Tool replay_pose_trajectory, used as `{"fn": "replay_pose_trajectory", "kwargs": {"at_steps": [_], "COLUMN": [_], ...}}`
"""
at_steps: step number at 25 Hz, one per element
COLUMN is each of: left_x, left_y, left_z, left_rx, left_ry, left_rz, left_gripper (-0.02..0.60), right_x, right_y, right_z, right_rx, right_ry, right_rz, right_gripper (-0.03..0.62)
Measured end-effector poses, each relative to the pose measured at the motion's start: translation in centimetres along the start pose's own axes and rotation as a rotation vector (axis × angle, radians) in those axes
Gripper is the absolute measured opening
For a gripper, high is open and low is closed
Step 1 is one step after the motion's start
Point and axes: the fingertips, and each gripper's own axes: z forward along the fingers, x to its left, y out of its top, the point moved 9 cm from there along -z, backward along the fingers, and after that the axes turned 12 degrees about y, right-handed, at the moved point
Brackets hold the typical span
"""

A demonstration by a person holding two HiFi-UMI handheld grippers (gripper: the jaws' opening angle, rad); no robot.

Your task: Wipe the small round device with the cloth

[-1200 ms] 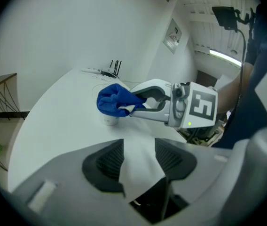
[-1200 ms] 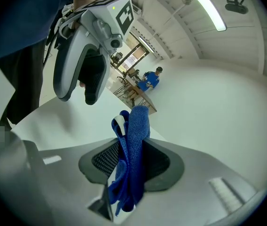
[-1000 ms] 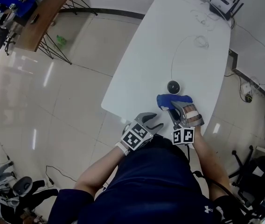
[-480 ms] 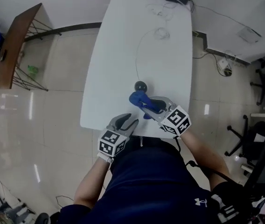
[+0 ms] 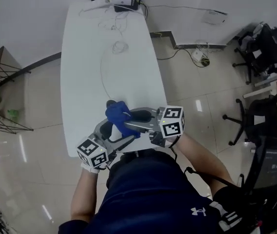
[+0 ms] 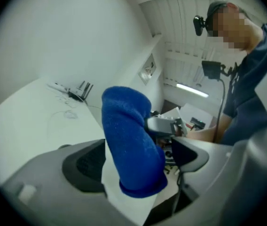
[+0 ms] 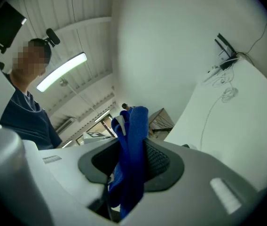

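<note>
Two grippers share the cloth (image 5: 119, 114): jaws of my right gripper (image 7: 131, 159) clamp it, those of my left gripper (image 6: 136, 161) are opening round it, likely a handover for wiping.

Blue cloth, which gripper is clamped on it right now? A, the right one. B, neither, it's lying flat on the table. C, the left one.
A: in the right gripper view the right gripper has its pads pinched on the blue cloth, while the left gripper has its jaws opening, wide apart, with the cloth only standing between them.
</note>
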Motion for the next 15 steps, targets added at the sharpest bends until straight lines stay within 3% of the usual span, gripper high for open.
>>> {"fn": "replay_pose_trajectory", "kwargs": {"at_steps": [4,6,7,8,11,15], "left_x": [-0.9,-0.5,-0.1,0.3,1.4,2.4], "left_y": [1.8,3.0,3.4,3.6,3.3,1.7], "left_z": [2.7,2.7,2.4,2.0,1.5,1.6], "left_rx": [0.028,0.002,-0.013,-0.023,-0.016,0.066], "left_ry": [-0.190,-0.235,-0.234,-0.220,-0.149,-0.023], "left_rz": [0.044,0.033,0.014,-0.007,-0.053,-0.079], "left_gripper": [0.427,0.352,0.272,0.252,0.206,0.186], "right_x": [0.7,0.2,0.0,-0.2,-0.9,-1.7], "right_y": [1.8,2.8,3.1,3.3,3.3,2.2], "right_z": [-0.9,-0.1,0.4,0.9,1.8,2.3], "right_rx": [0.002,-0.022,-0.033,-0.043,-0.047,0.004], "right_ry": [0.117,0.141,0.148,0.149,0.122,0.040], "right_rz": [0.019,0.043,0.050,0.056,0.058,0.005], "right_gripper": [0.148,0.149,0.149,0.149,0.159,0.189]}}
